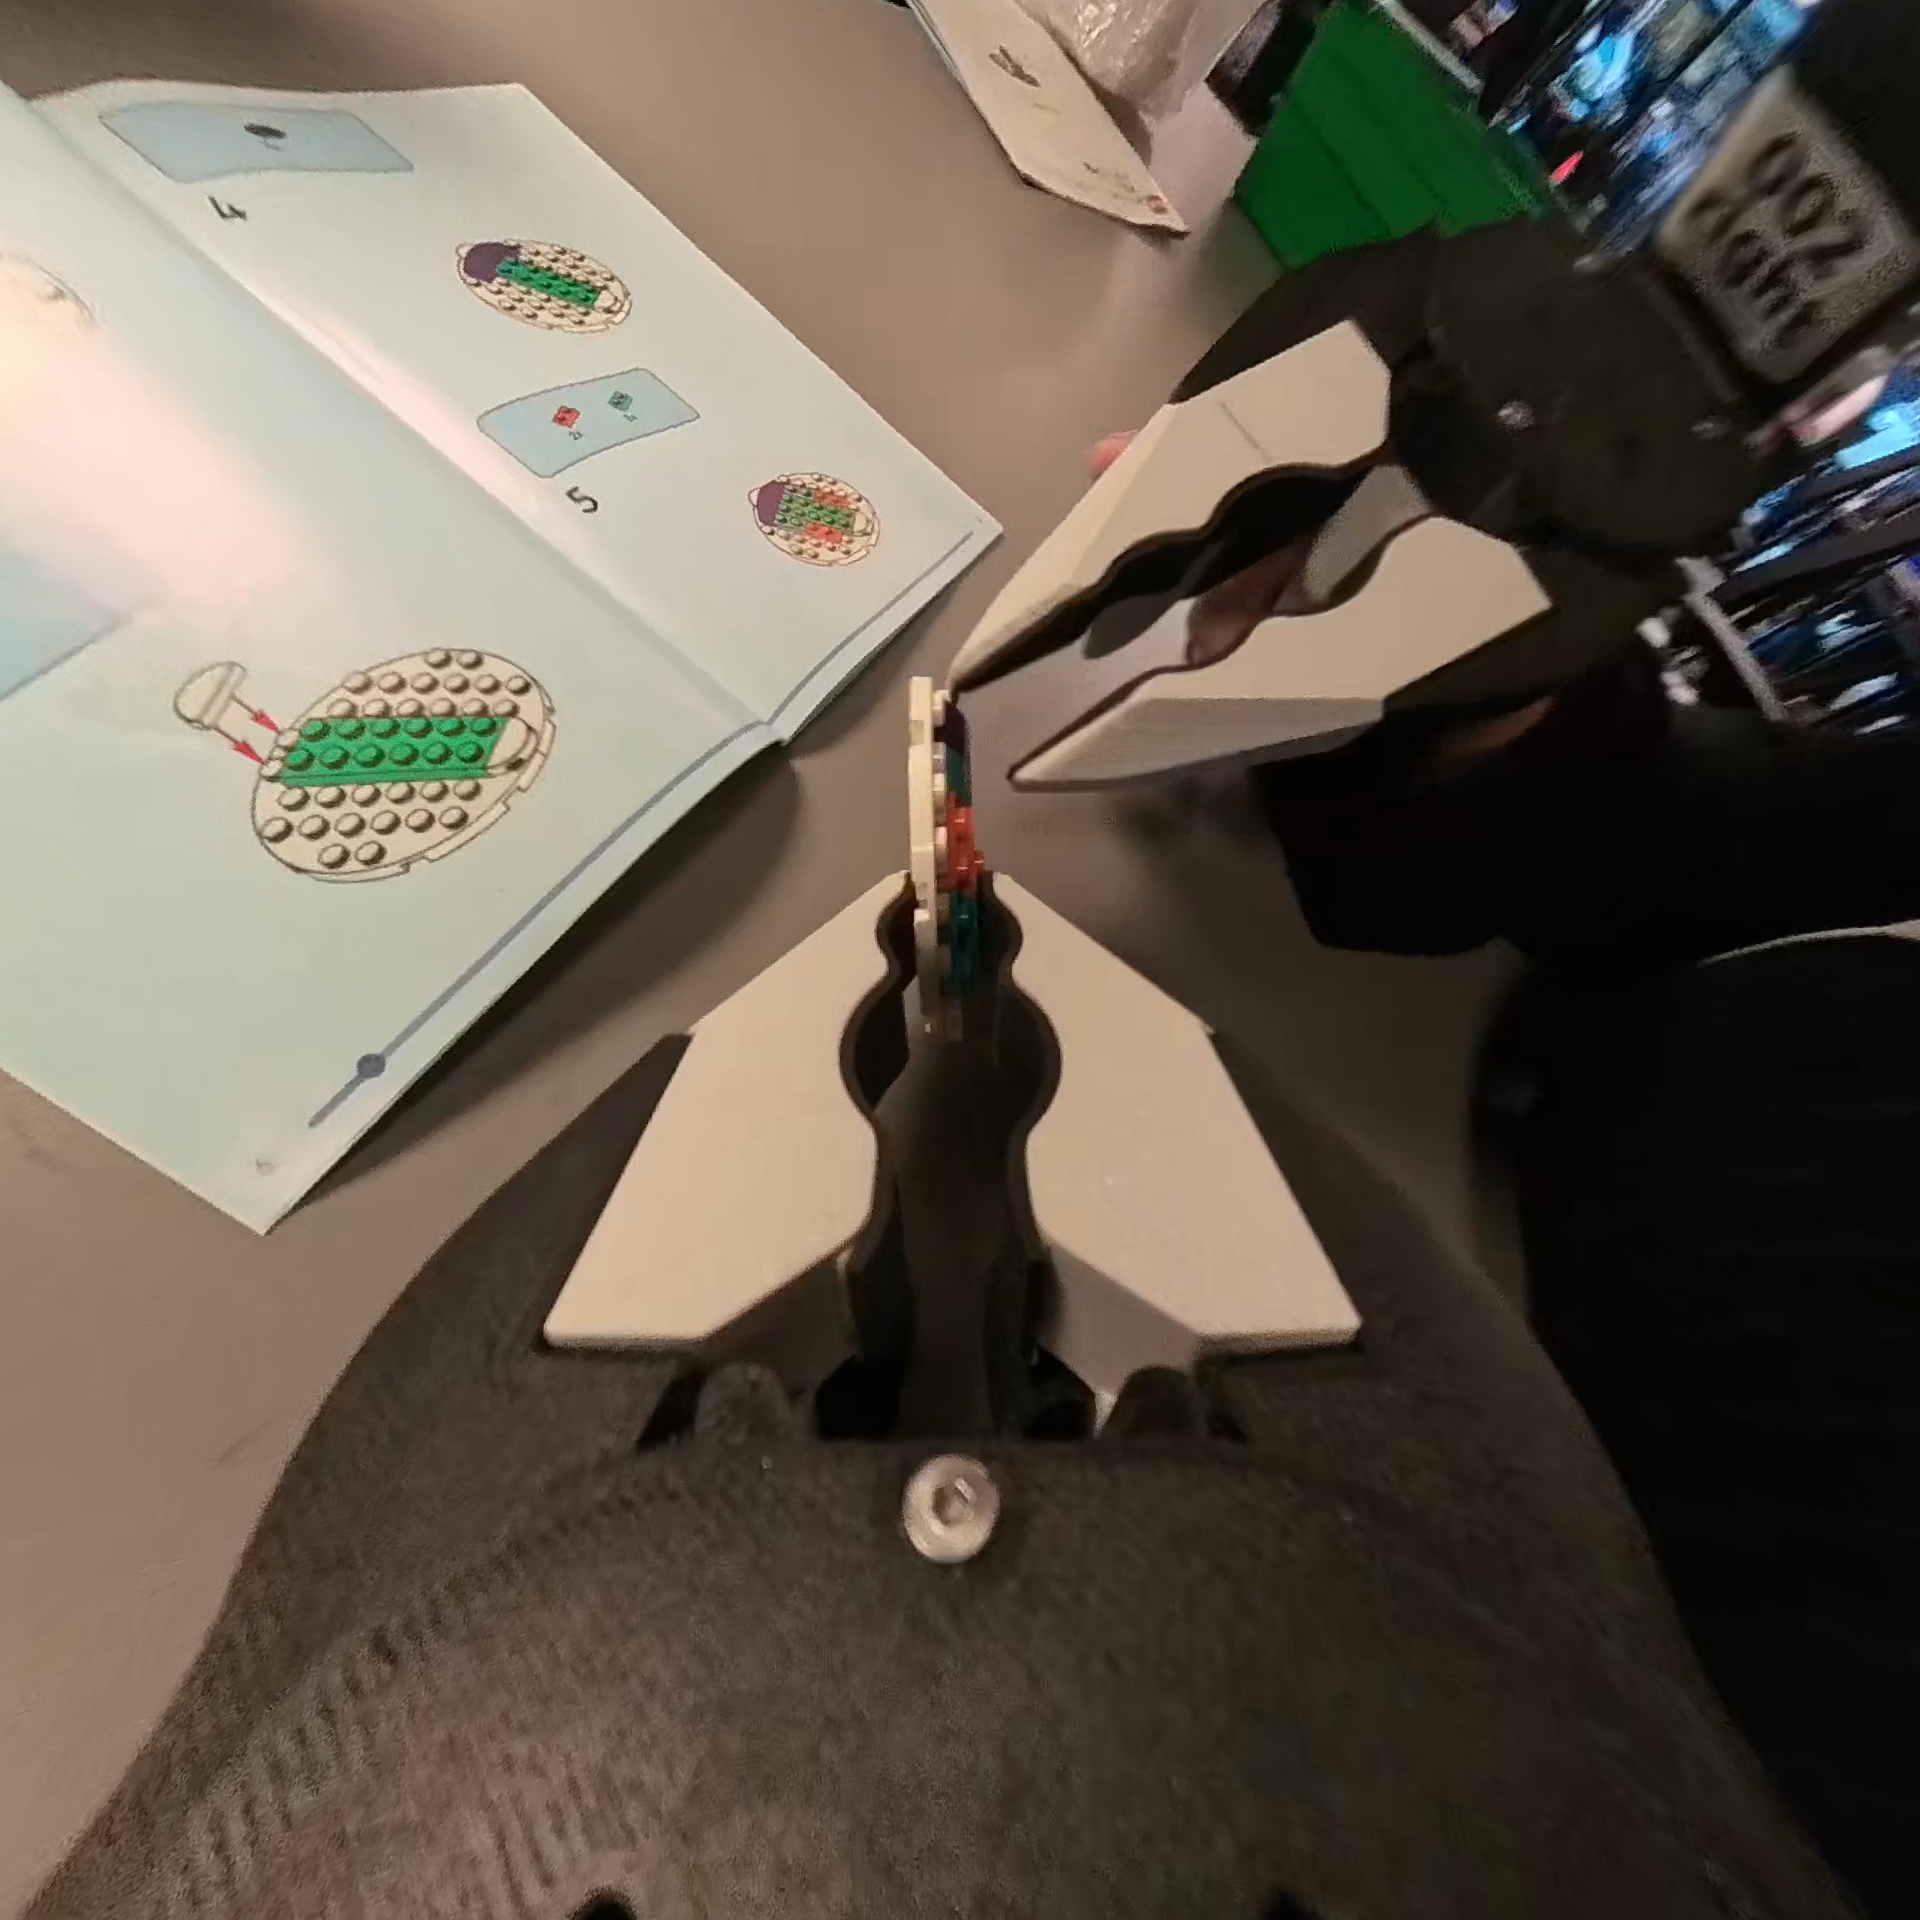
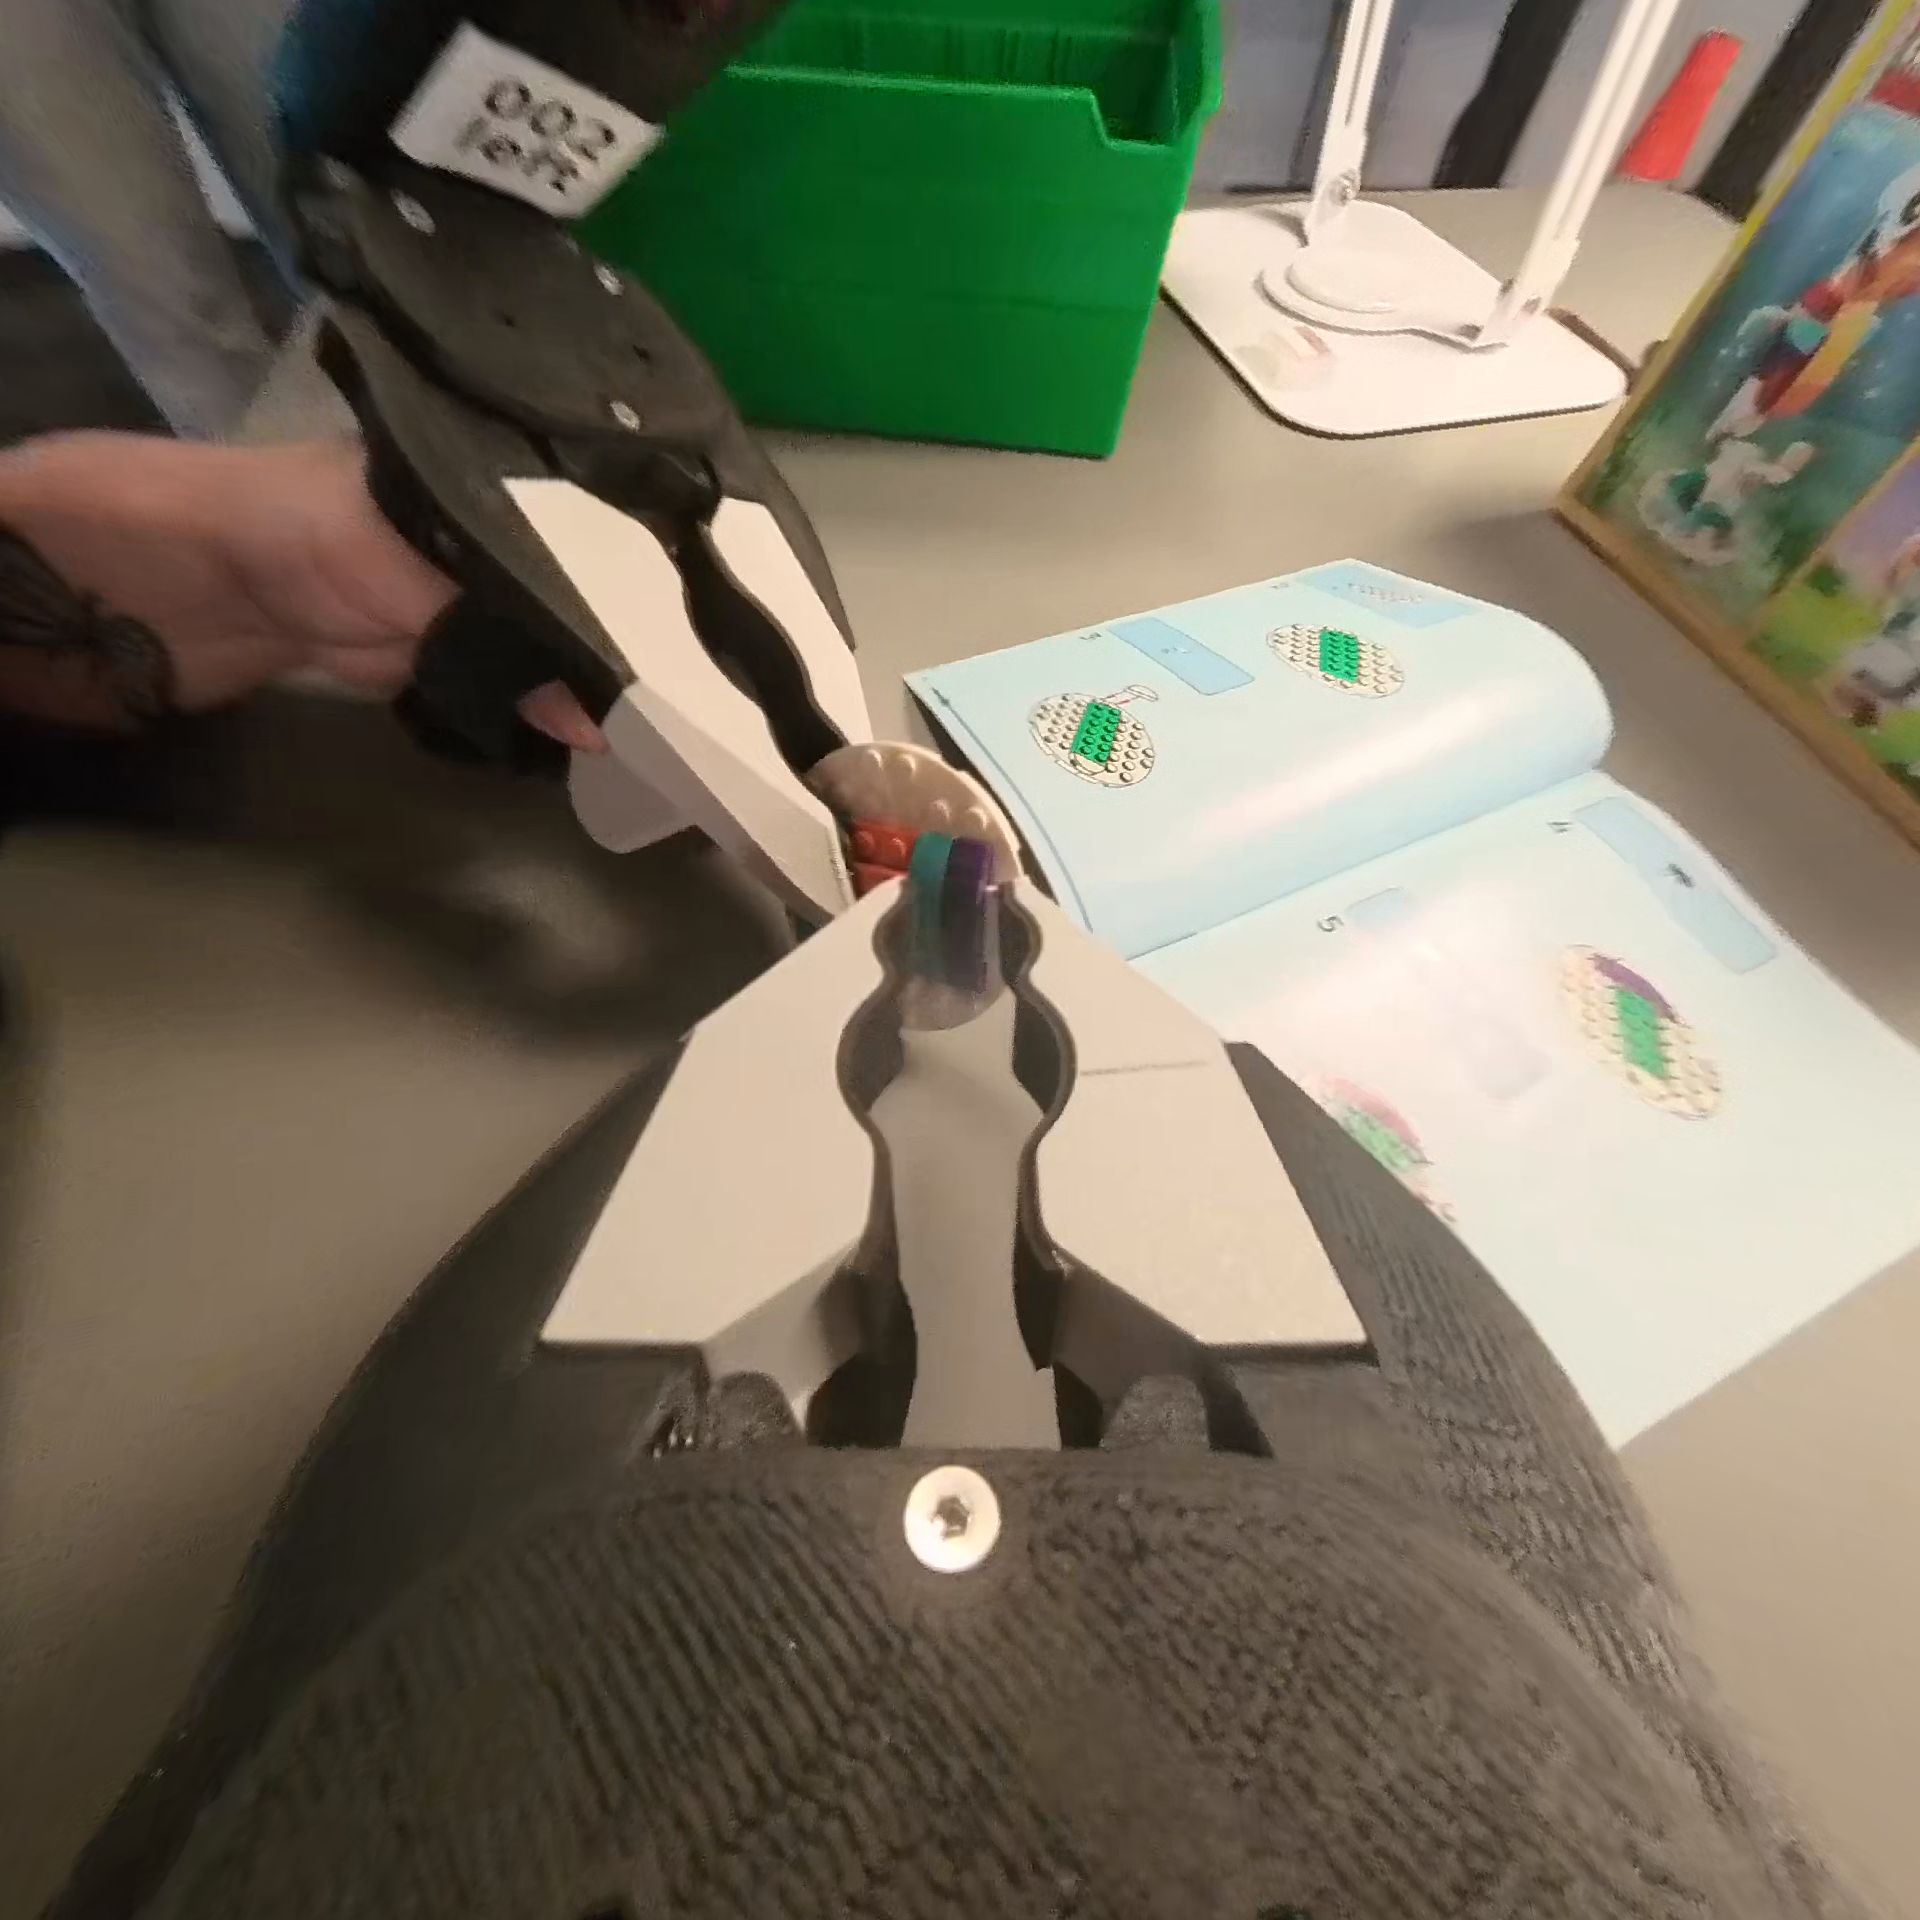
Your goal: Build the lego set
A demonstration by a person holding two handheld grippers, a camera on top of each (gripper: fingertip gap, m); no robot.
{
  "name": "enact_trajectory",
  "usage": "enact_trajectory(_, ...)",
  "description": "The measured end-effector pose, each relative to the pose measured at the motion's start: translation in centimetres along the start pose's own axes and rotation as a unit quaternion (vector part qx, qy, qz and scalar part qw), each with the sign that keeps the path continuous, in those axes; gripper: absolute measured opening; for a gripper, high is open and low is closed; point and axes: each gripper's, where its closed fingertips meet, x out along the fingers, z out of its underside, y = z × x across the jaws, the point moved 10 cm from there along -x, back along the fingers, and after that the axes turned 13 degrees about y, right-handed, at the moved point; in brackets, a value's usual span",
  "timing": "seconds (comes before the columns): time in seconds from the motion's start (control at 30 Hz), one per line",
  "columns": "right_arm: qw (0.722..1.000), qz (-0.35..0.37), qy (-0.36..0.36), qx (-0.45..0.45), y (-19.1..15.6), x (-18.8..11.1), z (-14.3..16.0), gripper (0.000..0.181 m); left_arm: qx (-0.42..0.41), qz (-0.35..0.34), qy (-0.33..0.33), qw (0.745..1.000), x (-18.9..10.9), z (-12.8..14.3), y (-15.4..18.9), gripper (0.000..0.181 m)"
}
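A round white studded plate (image 1: 924,790) carries red (image 1: 966,847), teal and purple bricks. My left gripper (image 1: 951,899) is shut on its lower part and holds it on edge above the grey table. My right gripper (image 1: 989,727) comes in from the right, jaws a small way apart, tips at the plate's top rim by the purple brick (image 1: 958,727). In the right wrist view my right gripper (image 2: 948,899) straddles a teal brick (image 2: 930,883) and the purple brick (image 2: 974,894) with a little slack. The plate (image 2: 920,784) and left gripper (image 2: 821,821) lie beyond.
An open instruction booklet (image 1: 416,520) lies on the table to the left; it also shows in the right wrist view (image 2: 1403,883). A green bin (image 2: 935,260), a white stand base (image 2: 1403,343) and a colourful set box (image 2: 1787,468) stand behind. A person's hand (image 2: 260,582) holds the left gripper.
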Motion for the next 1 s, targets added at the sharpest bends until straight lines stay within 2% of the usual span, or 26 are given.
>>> enact_trajectory(0.03, 1.0, -0.009, 0.016, 0.023, 0.3, -0.2, 0.1, 0.019, -0.015, 0.018, 0.003, 1.0, -0.1, 0.0, -0.1, 0.009)
enact_trajectory(0.13, 0.997, -0.026, 0.039, 0.066, 1.2, -0.9, 0.5, 0.032, -0.054, 0.077, 0.017, 0.995, -0.6, -0.1, -0.2, 0.008)
enact_trajectory(0.23, 0.984, -0.101, 0.041, 0.143, 1.3, -1.2, 0.8, 0.03, -0.068, 0.131, 0.026, 0.989, -1.0, -0.2, 0.0, 0.008)
enact_trajectory(0.33, 0.952, -0.178, 0.069, 0.239, 1.3, -1.2, 1.0, 0.013, -0.081, 0.177, 0.039, 0.98, -1.3, -0.3, 0.4, 0.008)
enact_trajectory(0.43, 0.927, -0.211, 0.107, 0.292, 1.3, -1.2, 1.0, 0.008, -0.102, 0.206, 0.06, 0.971, -1.5, -0.5, 0.4, 0.008)
enact_trajectory(0.57, 0.921, -0.211, 0.127, 0.302, 1.4, -1.3, 0.8, 0.006, -0.11, 0.201, 0.085, 0.97, -1.6, -0.6, 0.3, 0.009)
enact_trajectory(0.63, 0.915, -0.213, 0.134, 0.315, 1.5, -1.3, 0.8, 0.006, -0.114, 0.18, 0.095, 0.972, -1.6, -0.7, 0.0, 0.025)
enact_trajectory(0.7, 0.905, -0.218, 0.141, 0.338, 1.6, -1.3, 0.8, 0.005, -0.108, 0.17, 0.104, 0.974, -1.6, -0.8, 0.0, 0.031)
enact_trajectory(0.8, 0.896, -0.226, 0.139, 0.357, 1.8, -1.3, 1.0, 0.005, -0.09, 0.164, 0.112, 0.976, -1.6, -0.8, 0.2, 0.032)
enact_trajectory(1.0, 0.895, -0.239, 0.128, 0.354, 1.8, -1.5, 1.0, 0.005, -0.098, 0.18, 0.1, 0.974, -1.5, -0.7, 0.3, 0.032)
